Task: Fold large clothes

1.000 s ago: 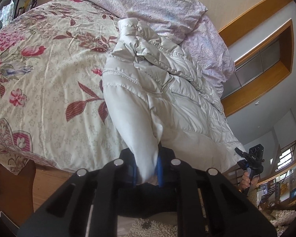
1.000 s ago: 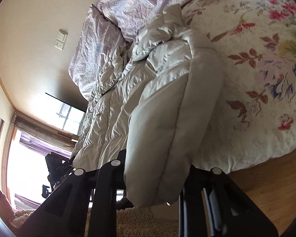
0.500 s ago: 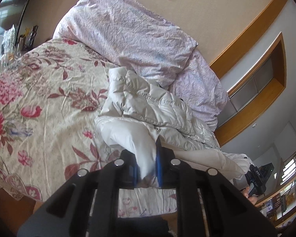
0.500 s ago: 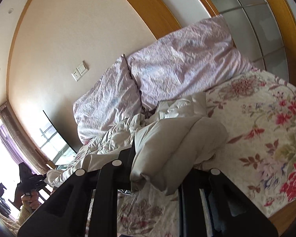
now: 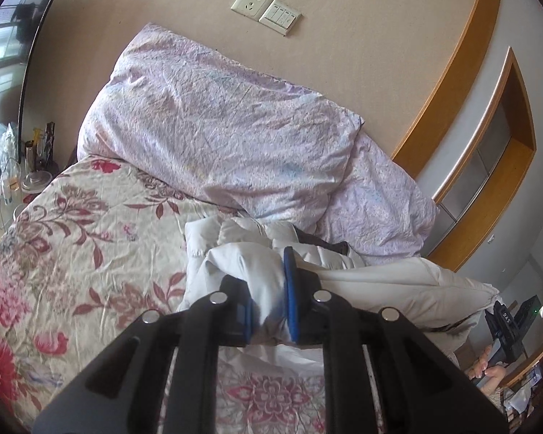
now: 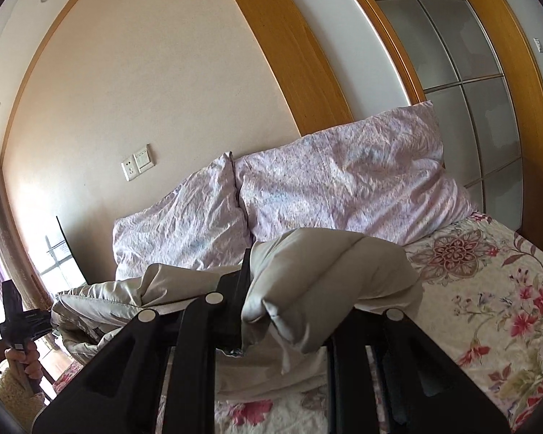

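Puffy, satiny cream jacket [image 5: 380, 285] stretches above the floral bed [image 5: 90, 253], below crinkled lilac pillows [image 5: 217, 137]. Left hand-held gripper [image 5: 268, 302] and right hand-held gripper [image 6: 289, 311] each pinch bunched jacket fabric.

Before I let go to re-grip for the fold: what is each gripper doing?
Left gripper: shut on the white puffer jacket.
Right gripper: shut on the same jacket, at another bunched part.

Beige wall [image 5: 184, 7] with socket plate [image 5: 249, 0], lilac pillows [image 6: 344, 181], floral bedspread [image 5: 72, 253], frosted wardrobe doors [image 6: 452, 54]
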Demonstrator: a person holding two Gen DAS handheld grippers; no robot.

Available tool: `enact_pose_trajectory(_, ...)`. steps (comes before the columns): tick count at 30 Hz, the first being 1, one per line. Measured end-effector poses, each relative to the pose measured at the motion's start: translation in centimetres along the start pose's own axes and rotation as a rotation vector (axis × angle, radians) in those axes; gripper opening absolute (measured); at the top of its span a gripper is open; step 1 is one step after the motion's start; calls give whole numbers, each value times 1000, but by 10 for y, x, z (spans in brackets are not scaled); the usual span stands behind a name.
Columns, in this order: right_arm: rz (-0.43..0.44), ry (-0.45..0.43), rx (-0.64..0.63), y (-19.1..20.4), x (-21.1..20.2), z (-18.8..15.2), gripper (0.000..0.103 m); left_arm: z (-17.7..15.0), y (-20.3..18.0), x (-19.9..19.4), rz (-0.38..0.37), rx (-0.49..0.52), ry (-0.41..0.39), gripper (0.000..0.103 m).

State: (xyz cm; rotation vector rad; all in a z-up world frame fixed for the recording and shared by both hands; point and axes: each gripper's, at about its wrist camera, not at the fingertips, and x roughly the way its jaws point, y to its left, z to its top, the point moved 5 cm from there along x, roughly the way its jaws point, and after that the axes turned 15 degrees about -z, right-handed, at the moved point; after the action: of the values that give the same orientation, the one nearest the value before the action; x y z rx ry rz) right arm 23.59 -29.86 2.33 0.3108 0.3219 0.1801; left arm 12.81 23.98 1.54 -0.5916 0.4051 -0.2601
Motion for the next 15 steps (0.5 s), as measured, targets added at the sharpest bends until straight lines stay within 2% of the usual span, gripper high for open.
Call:
enact_pose_trajectory(8,-121,9,31,17,86,24,18,48,16,69,63,7,-21,14)
enact_pose_trajectory(12,-252,67,38,20,144,18,18,62,35,112,110,-10,-11,14)
enact_pose_trajectory(15,-314,130,57,16,188,7,18,66,54,145,146,-47,3,14)
